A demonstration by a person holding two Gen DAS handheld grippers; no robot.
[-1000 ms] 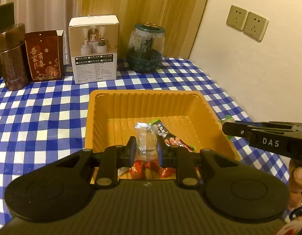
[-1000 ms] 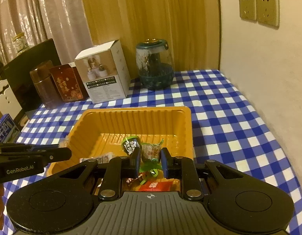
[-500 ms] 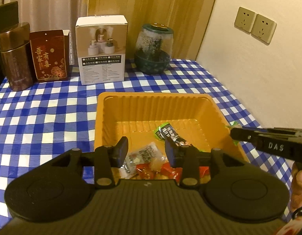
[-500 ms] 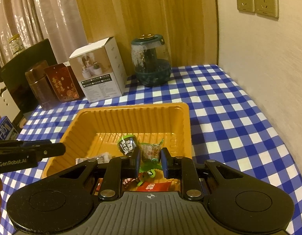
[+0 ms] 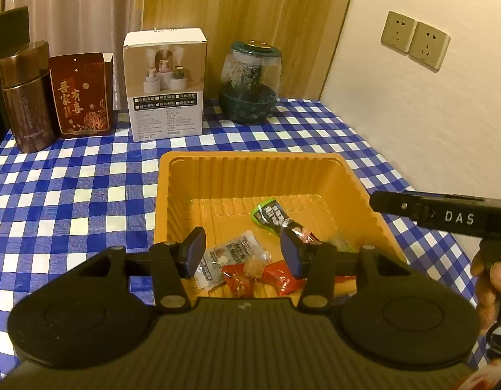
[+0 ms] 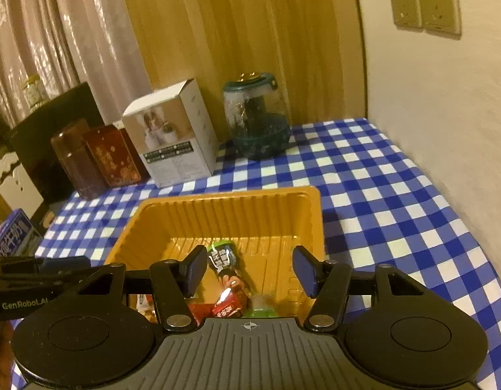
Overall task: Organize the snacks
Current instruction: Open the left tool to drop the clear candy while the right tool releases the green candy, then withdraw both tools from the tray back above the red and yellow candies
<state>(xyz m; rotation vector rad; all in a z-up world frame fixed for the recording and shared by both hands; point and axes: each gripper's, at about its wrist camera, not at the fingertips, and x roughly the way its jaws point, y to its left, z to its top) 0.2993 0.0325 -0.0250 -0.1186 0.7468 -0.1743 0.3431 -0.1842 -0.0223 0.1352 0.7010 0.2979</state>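
Note:
An orange plastic tray (image 5: 250,175) sits on the blue checked tablecloth and holds several wrapped snacks. A green-and-black packet (image 5: 271,216), a clear packet (image 5: 231,253) and red wrapped candies (image 5: 279,278) lie at its near end. My left gripper (image 5: 242,252) is open and empty above the tray's near edge. My right gripper (image 6: 249,271) is open and empty over the same tray (image 6: 227,208), above the green-and-black packet (image 6: 223,258) and a red candy (image 6: 227,307). The right gripper's body (image 5: 445,216) shows at the right of the left wrist view.
At the back of the table stand a brown tin (image 5: 26,97), a red box (image 5: 81,94), a white carton (image 5: 167,84) and a glass jar with a green lid (image 5: 250,81). A wall (image 5: 429,113) with two sockets runs along the right edge.
Both grippers opened: the left let go of the clear packet, the right let go of the green wrapped snack. Both pulled back and rose a little.

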